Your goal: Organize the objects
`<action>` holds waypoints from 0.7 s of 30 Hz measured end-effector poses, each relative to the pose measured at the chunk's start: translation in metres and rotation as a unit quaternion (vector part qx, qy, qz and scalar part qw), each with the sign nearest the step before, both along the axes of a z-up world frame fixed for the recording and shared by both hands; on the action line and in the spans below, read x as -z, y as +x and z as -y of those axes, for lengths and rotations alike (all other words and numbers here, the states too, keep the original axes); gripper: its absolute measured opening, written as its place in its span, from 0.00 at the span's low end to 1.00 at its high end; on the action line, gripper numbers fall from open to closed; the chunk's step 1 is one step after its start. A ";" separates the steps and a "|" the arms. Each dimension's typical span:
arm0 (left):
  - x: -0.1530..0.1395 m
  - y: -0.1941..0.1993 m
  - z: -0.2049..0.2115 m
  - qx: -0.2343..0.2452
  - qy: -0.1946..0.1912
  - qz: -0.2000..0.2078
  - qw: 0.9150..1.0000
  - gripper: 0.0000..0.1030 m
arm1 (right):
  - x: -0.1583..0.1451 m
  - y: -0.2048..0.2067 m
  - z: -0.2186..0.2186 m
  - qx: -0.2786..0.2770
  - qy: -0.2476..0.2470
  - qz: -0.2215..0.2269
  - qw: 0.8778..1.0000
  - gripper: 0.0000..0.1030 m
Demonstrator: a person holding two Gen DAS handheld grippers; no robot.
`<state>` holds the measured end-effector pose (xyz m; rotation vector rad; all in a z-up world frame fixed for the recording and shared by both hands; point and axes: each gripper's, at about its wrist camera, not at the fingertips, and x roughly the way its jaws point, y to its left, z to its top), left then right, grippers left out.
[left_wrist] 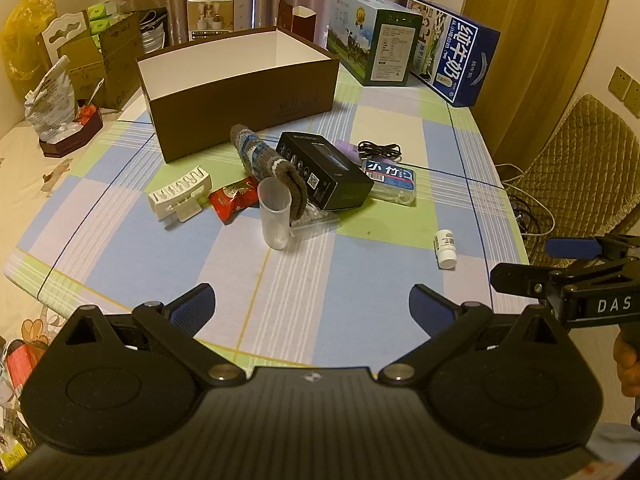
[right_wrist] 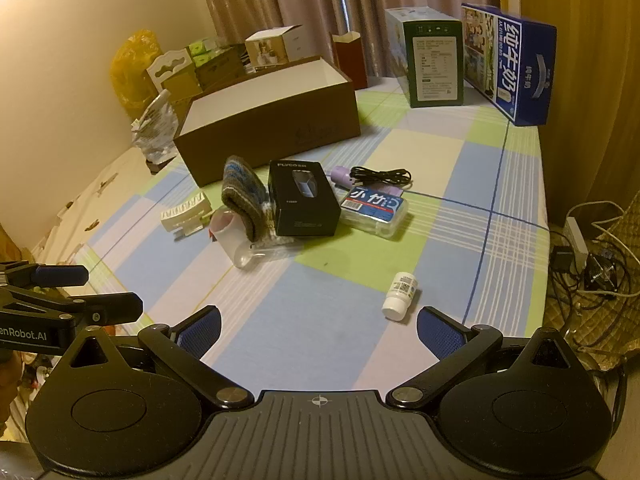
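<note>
The brown box (left_wrist: 240, 92) stood open and apparently empty at the far side of the checked table (left_wrist: 360, 280). The loose items lay just near of it, none yet stowed: hair clip (left_wrist: 178, 196), red packet (left_wrist: 234, 202), clear cup (left_wrist: 275, 216), knitted sock (left_wrist: 266, 164), black carton (left_wrist: 324, 170) and blue pack (left_wrist: 390, 180). A white bottle (right_wrist: 400, 294) lay apart, near right. The left gripper (left_wrist: 312, 308) and right gripper (right_wrist: 318, 330) were both spread wide, holding nothing. The box floor was hidden by its near wall.
</note>
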<state>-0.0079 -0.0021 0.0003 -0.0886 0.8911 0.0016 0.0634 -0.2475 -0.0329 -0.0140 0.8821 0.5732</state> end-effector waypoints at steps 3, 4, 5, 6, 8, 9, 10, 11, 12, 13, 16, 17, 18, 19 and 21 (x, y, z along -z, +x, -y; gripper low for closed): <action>0.001 0.001 0.001 -0.002 0.000 -0.001 1.000 0.99 | 0.001 0.001 0.001 -0.001 0.000 0.000 1.000 0.98; 0.001 0.001 0.001 -0.001 0.000 0.000 1.000 0.99 | 0.001 0.002 0.001 -0.001 0.000 -0.001 1.000 0.98; 0.001 0.001 0.001 -0.001 0.000 -0.001 1.000 0.99 | 0.001 0.002 0.001 -0.001 0.000 -0.001 1.000 0.98; 0.001 0.001 0.001 -0.002 0.000 -0.001 1.000 0.99 | 0.001 0.002 0.001 -0.001 0.000 -0.001 1.000 0.98; 0.001 0.001 0.001 -0.001 0.000 -0.001 1.000 0.99 | 0.001 0.002 0.001 -0.001 0.000 -0.001 1.000 0.98; 0.001 0.001 0.001 -0.001 0.000 -0.001 1.000 0.99 | 0.001 0.002 0.001 -0.001 0.000 -0.001 1.000 0.98; 0.001 0.001 0.001 -0.002 0.000 -0.001 1.000 0.99 | 0.001 0.002 0.001 -0.001 0.000 -0.001 1.000 0.98; 0.001 0.002 0.003 -0.003 0.000 -0.002 1.000 0.99 | 0.002 0.003 0.001 -0.001 0.000 -0.001 1.000 0.98; 0.002 0.003 0.003 -0.004 0.000 -0.002 1.000 0.99 | 0.002 0.003 0.001 -0.001 0.000 -0.001 1.000 0.98; 0.002 0.003 0.004 -0.005 0.000 -0.002 1.000 0.99 | 0.002 0.003 0.001 -0.001 0.000 -0.001 1.000 0.98; 0.003 0.005 0.005 -0.008 0.000 -0.002 1.000 0.99 | 0.003 0.004 0.001 -0.002 0.000 -0.002 1.000 0.98; 0.003 0.005 0.006 -0.009 0.000 -0.002 1.000 0.99 | 0.004 0.006 0.003 -0.003 0.000 -0.003 1.000 0.98; 0.003 0.006 0.006 -0.010 0.000 -0.003 1.000 0.99 | 0.004 0.008 0.003 -0.004 0.000 -0.003 1.000 0.98; 0.003 0.006 0.006 -0.011 -0.001 -0.003 1.000 0.99 | 0.004 0.009 0.004 -0.004 0.001 -0.004 1.000 0.98; 0.003 0.007 0.007 -0.012 -0.001 -0.003 1.000 0.99 | 0.005 0.011 0.005 -0.006 0.001 -0.005 1.000 0.98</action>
